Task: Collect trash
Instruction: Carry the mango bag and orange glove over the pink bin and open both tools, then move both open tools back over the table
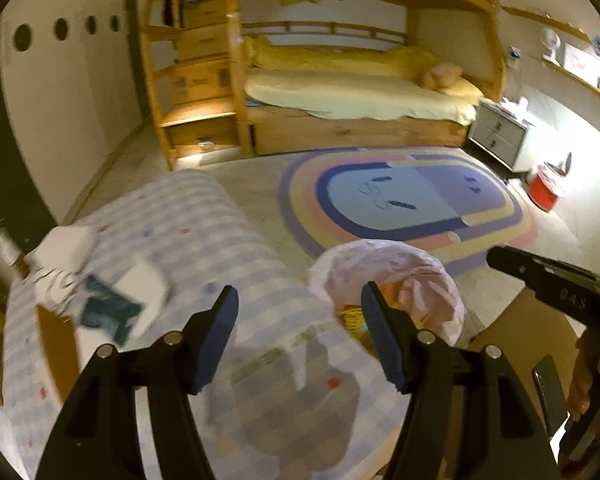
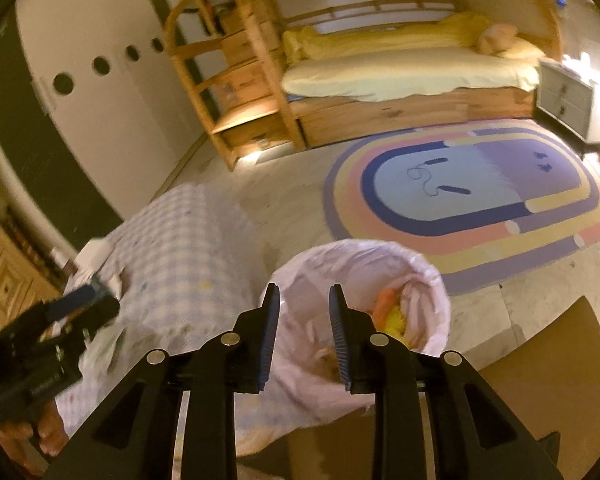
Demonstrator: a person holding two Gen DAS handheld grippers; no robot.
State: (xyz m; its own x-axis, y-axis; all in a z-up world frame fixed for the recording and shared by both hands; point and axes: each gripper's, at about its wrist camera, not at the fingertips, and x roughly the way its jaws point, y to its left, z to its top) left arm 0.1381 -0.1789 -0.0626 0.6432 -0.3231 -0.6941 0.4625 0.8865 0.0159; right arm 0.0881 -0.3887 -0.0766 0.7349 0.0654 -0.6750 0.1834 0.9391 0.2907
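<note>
The checked tablecloth (image 1: 204,240) fills the lower left of the left wrist view and carries the remaining litter: white papers (image 1: 140,292) and a dark teal wrapper (image 1: 108,312), lying loose at the left edge. The pink-lined trash bag (image 2: 364,312) stands just beside the table, mouth open (orange and yellow scraps already inside), so items likely drop straight in. The left gripper (image 1: 300,336) hangs wide apart over the cloth, empty. The right gripper (image 2: 304,336) hovers above the bag, fingers parted, holding nothing.

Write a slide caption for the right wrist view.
Open right tongs poised over a pink-lined trash bin holding orange and yellow scraps, beside a checkered tablecloth.
</note>
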